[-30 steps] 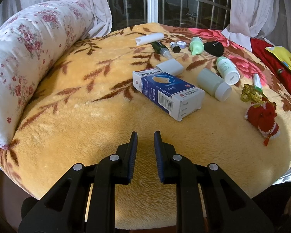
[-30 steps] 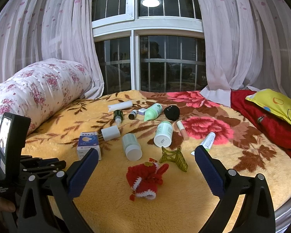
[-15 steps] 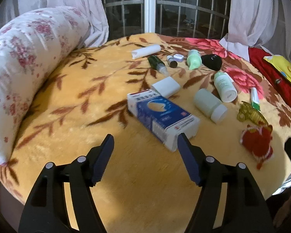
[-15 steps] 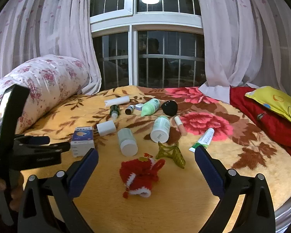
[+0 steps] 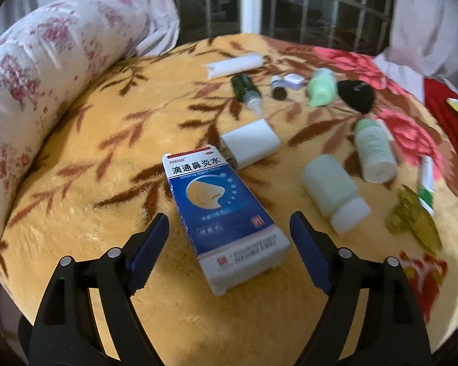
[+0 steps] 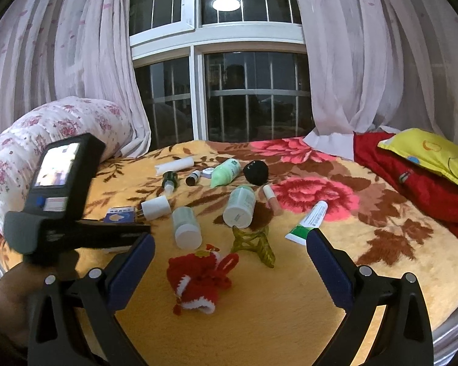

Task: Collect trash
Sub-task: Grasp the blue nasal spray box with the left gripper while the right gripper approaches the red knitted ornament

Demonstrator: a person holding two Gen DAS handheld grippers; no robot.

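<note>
Because it is a thin cardboard carton, the blue medicine box (image 5: 223, 216) should handle as light and fairly stiff along its edges but easy to crush across its broad faces; a hold across the two long side walls near the middle looks soundest. It lies flat on the plush yellow blanket (image 5: 85, 213), its near end between the fingers of the left gripper (image 5: 229, 238), which touch nothing. A white charger plug (image 5: 248, 146) sits just beside its far end, and a pale bottle (image 5: 332, 193) lies near on the right. The soft pile may let the box sink or slide a little under a push.

Compared with a second ago, the left gripper's jaws, then nearly together, have just been opening and now stand wide on either side of the box, and the box fills far more of the left wrist view. The right gripper (image 6: 229, 262) hangs spread over the red knitted toy (image 6: 200, 277) much as before, holding nothing.
</note>
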